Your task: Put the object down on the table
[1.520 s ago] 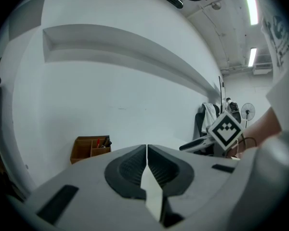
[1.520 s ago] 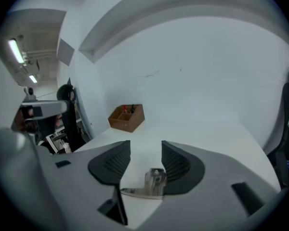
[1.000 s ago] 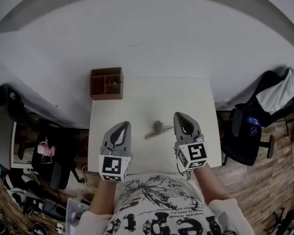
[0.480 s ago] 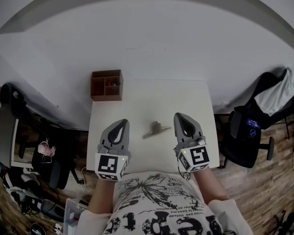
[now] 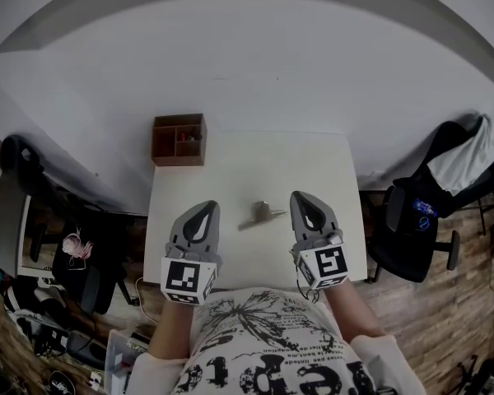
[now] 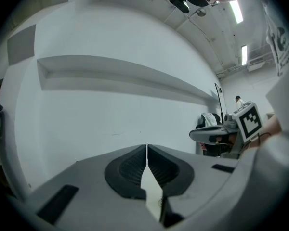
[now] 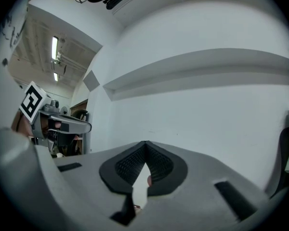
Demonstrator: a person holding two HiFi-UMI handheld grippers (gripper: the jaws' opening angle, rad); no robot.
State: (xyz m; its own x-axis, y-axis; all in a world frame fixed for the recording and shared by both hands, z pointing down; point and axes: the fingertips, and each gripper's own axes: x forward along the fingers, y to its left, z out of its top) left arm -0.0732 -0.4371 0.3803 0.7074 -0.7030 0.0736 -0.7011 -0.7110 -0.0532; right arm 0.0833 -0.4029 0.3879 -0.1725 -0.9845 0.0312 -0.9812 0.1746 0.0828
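A small grey metal object [image 5: 260,215] lies on the white table [image 5: 255,159], apart from both grippers. My left gripper [image 5: 206,207] hovers over the near left part of the table. Its jaws meet at the tips with nothing between them [image 6: 147,146]. My right gripper [image 5: 299,196] hangs just right of the object, with a small gap to it. It too is shut and empty [image 7: 145,142]. Both point level toward the white wall. The object is hidden in both gripper views.
A brown wooden box with compartments [image 5: 179,139] stands at the table's far left corner. An office chair draped with clothes [image 5: 445,192] is off the right edge. Dark chairs and floor clutter [image 5: 41,220] sit to the left. A white wall is behind.
Both grippers have risen slightly and shifted a little over the table. The grey object stays lying where it was.
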